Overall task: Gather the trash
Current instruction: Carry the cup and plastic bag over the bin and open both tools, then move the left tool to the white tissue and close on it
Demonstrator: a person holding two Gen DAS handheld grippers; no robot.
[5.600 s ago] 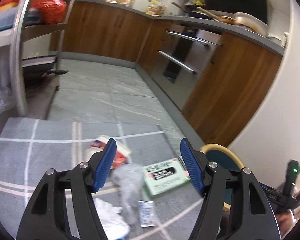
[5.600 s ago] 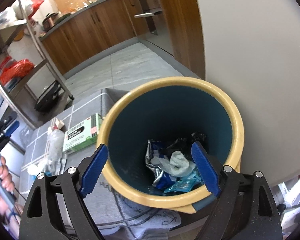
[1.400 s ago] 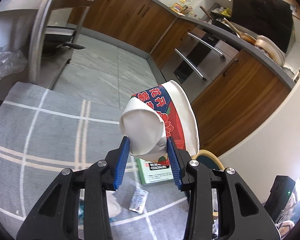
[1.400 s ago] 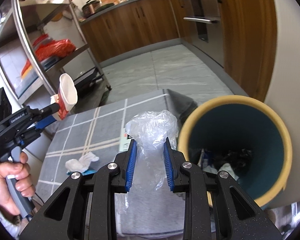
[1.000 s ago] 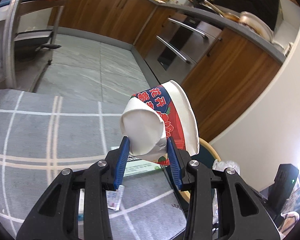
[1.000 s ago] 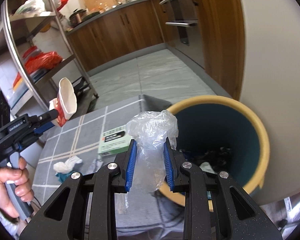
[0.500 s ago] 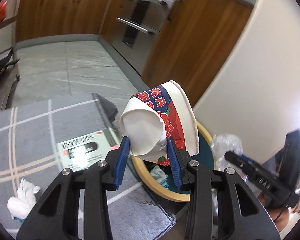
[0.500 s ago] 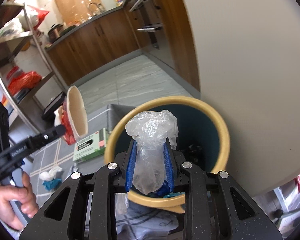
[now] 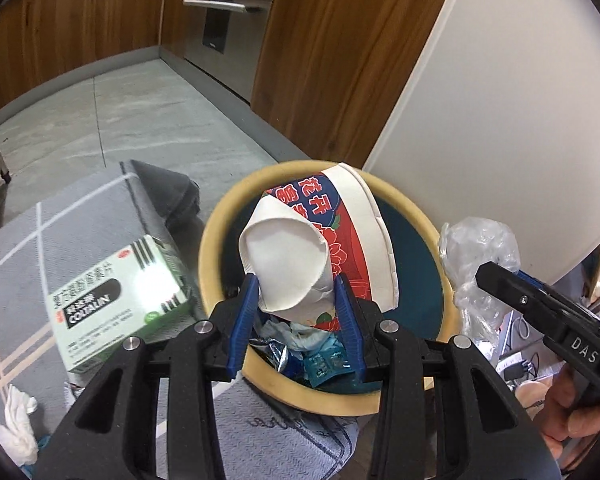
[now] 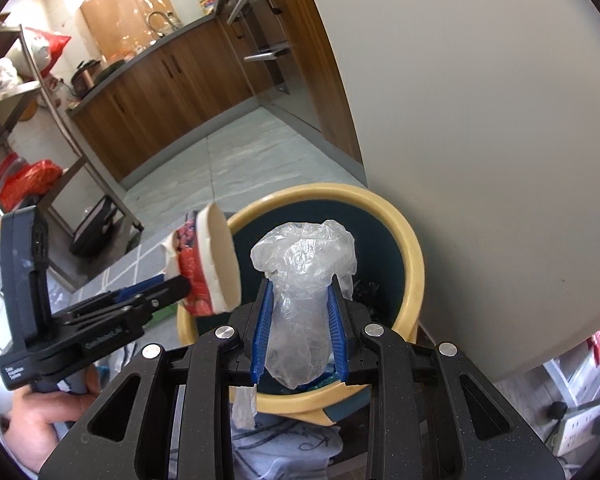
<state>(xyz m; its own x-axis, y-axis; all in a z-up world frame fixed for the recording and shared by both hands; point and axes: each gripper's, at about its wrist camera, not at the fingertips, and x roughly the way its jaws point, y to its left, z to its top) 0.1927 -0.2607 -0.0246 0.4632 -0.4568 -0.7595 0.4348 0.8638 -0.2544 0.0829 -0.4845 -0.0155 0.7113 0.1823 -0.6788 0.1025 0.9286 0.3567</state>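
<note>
Left wrist view looks down along the left gripper [image 9: 294,312], whose blue jaws are clamped on the crushed base of a paper cup [image 9: 320,240]. The cup is red and blue with white lettering, tilted so its white rim leans up and to the right, and it hangs over the open mouth of the bin [image 9: 216,240]. The bin has a yellow rim and a dark teal inside, and crumpled wrappers [image 9: 316,356] lie at its bottom. It stands against a pale wall, at the edge of a grey rug [image 9: 52,220] with pale lines. A green box [image 9: 120,304] lies on the rug just left of the bin, and a white tissue [image 9: 16,420] lies further toward the near left corner. At the right edge the right gripper [image 9: 496,276] comes in over the bin's rim with a clear plastic bag [image 9: 476,256] in its grip, and a hand [image 9: 572,412] shows below it.

Right wrist view shows the right gripper's jaws pressed on the bag from both sides; the bag bulges above them and hangs below, over the bin's near rim. The left gripper enters from the left with the cup held sideways over the bin's left edge. Wooden cabinets [image 10: 172,92] and a metal shelf rack [image 10: 56,120] stand beyond on the grey tiled floor.
</note>
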